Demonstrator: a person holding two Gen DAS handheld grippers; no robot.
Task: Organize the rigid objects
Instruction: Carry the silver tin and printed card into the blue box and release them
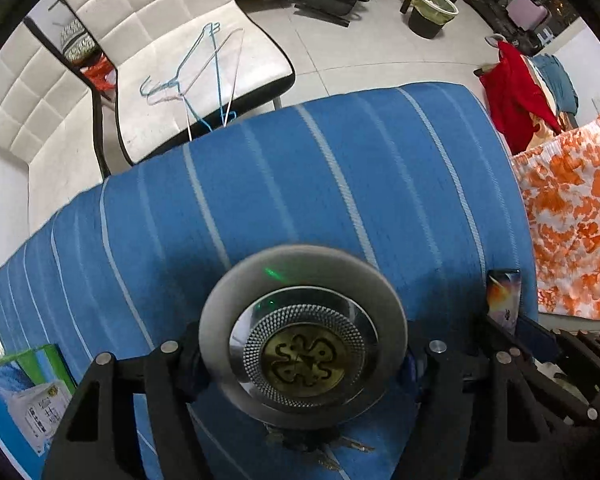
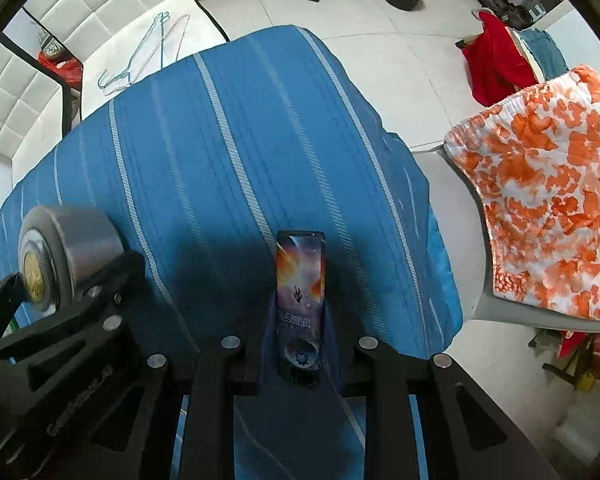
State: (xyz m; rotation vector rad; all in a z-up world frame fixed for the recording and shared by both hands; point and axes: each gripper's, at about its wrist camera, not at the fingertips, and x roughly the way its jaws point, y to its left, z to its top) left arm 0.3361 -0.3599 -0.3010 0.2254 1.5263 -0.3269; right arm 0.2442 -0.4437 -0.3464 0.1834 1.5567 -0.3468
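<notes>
My left gripper [image 1: 302,354] is shut on a round silver tin [image 1: 302,336] with a gold emblem on its lid, held above the blue striped cloth [image 1: 300,184]. The tin also shows in the right wrist view [image 2: 60,252], at the left, with the left gripper under it. My right gripper [image 2: 300,354] is shut on a narrow box [image 2: 300,280] printed with orange and purple art, held upright over the cloth [image 2: 220,140]. That box shows at the right of the left wrist view [image 1: 504,296]. Some keys [image 1: 340,450] lie on the cloth below the tin.
A green and blue carton [image 1: 28,392] lies at the cloth's left edge. An orange-flowered cloth [image 2: 548,208] drapes over a chair at the right. White padded seats [image 1: 172,48] with wire hangers [image 1: 204,72] stand behind. A bin [image 1: 434,12] and red clothing [image 1: 512,100] are on the floor.
</notes>
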